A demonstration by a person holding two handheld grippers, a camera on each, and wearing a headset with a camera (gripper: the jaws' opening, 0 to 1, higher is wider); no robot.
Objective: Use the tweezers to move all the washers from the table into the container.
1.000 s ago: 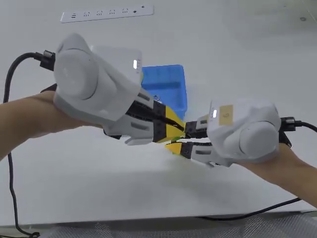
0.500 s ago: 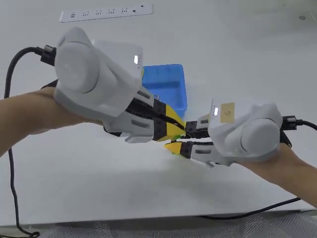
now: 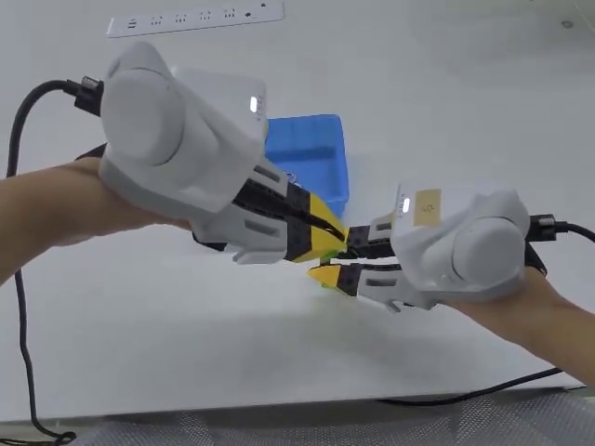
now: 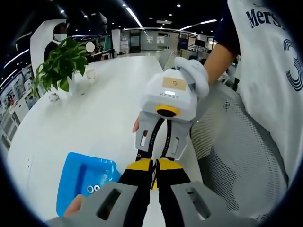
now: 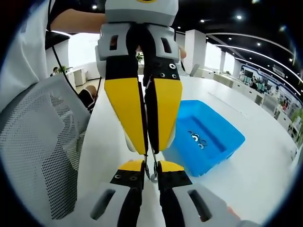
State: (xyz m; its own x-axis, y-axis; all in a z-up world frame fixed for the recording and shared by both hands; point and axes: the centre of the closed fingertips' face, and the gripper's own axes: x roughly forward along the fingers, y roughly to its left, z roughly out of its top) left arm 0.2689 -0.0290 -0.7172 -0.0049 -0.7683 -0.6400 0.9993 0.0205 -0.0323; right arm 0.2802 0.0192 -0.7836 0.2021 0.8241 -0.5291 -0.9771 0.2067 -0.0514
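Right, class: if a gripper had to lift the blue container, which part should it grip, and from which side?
Probably a long wall at its rim, from above: the blue container is a shallow open tray with thin upright walls, so a wall can be pinched across. In the head view its right wall is free; the left gripper, holding the tweezers, covers the near corner.

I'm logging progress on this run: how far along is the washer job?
Done: several washers already lie in the blue container. In hand: the left gripper pinches the tweezers, whose tip reaches between the right gripper jaws; whether that one grips them I cannot tell. Left: any washers on the table, which the grippers partly cover, so I cannot count them.
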